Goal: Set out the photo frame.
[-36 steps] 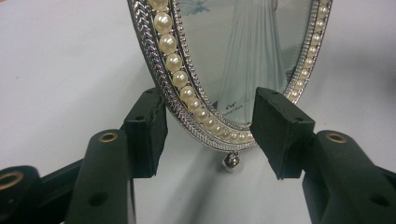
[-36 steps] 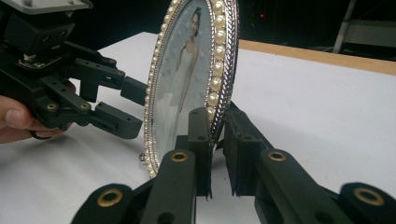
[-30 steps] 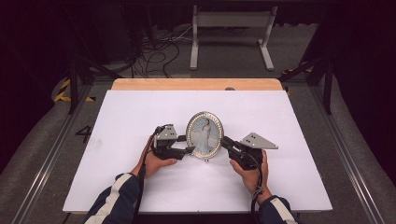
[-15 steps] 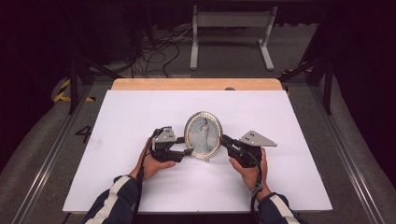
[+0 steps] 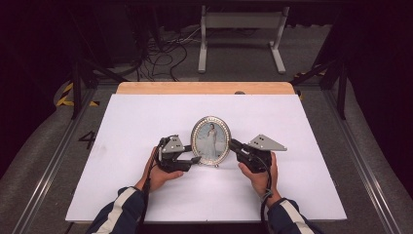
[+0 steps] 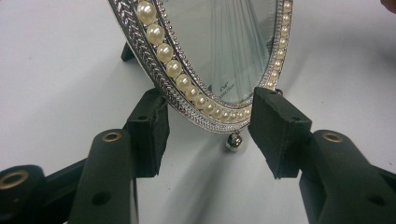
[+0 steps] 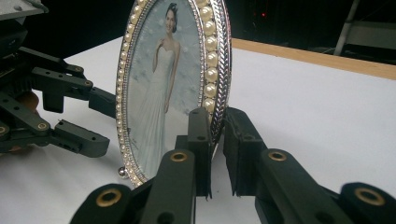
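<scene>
Silver-toned metal set with a ring of pearl beads forms the rim of an oval picture frame that stands upright near the centre of the white table, slightly nearer the front edge than the wooden strip along the far edge. The frame holds a photograph of a figure in a long white gown, and it rests on small ball feet with a dark back stand visible behind it in the left gripper view. The left gripper, held in the person's left hand, reaches the frame's lower left rim; its fingers are spread apart on either side of the lower edge, one behind the rim and one in front, with a clear gap at the front finger, so they are released rather than clamped. The right gripper, held in the right hand, meets the frame's right rim; in the right gripper view its fingers stand close together with the beaded rim between them, grasping the picture frame at its edge. A grey three-cornered plate sits on top of the right gripper. Both forearms, in dark sleeves with a white stripe, enter from the table's front edge.
</scene>
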`<state>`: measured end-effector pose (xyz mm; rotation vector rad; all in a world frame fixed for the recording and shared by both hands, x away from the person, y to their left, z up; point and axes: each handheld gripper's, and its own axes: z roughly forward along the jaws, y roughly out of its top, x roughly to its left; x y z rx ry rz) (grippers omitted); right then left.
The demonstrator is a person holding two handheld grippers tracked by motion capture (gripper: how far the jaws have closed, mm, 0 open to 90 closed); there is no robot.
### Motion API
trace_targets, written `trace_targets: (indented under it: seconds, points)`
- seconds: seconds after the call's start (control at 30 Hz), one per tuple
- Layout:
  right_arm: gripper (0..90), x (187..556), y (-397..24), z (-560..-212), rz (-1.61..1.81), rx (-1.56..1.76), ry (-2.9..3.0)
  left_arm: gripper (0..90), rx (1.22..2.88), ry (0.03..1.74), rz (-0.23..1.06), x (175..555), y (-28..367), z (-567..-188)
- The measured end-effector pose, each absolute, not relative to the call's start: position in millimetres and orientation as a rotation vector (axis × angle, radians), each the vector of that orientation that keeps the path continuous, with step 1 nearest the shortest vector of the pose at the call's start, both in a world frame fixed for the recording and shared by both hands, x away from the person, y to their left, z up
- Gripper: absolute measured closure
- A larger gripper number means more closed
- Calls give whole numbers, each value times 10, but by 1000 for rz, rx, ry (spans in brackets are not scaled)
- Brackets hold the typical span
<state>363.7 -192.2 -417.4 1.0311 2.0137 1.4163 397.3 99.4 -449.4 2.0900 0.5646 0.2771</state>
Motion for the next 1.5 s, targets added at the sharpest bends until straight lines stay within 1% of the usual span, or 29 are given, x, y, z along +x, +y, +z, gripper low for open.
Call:
trace_targets:
  seconds: [0.23,0.27,0.63,0.97,1.2,1.3,1.5]
  points:
    - [811,3645,-1925,-4182,1414,1038,2010,514,2098,564,284,3963,994,-4489]
    - [796,3652,-1926,-4183,1417,1030,2016,523,2100,563,286,3963,993,-4490]
    - [795,3677,-1929,-4189,1405,1026,2019,537,2104,559,292,3957,982,-4492]
    - [796,3692,-1934,-4184,1391,1024,2036,572,2104,560,289,3953,987,-4488]
    - [793,3695,-1935,-4185,1387,1016,2055,571,2123,550,305,3954,990,-4486]
    - [786,3687,-1919,-4179,1356,989,2071,543,2140,534,317,3942,984,-4475]
    - [759,3675,-1901,-4171,1309,947,2090,523,2138,521,334,3931,1000,-4456]
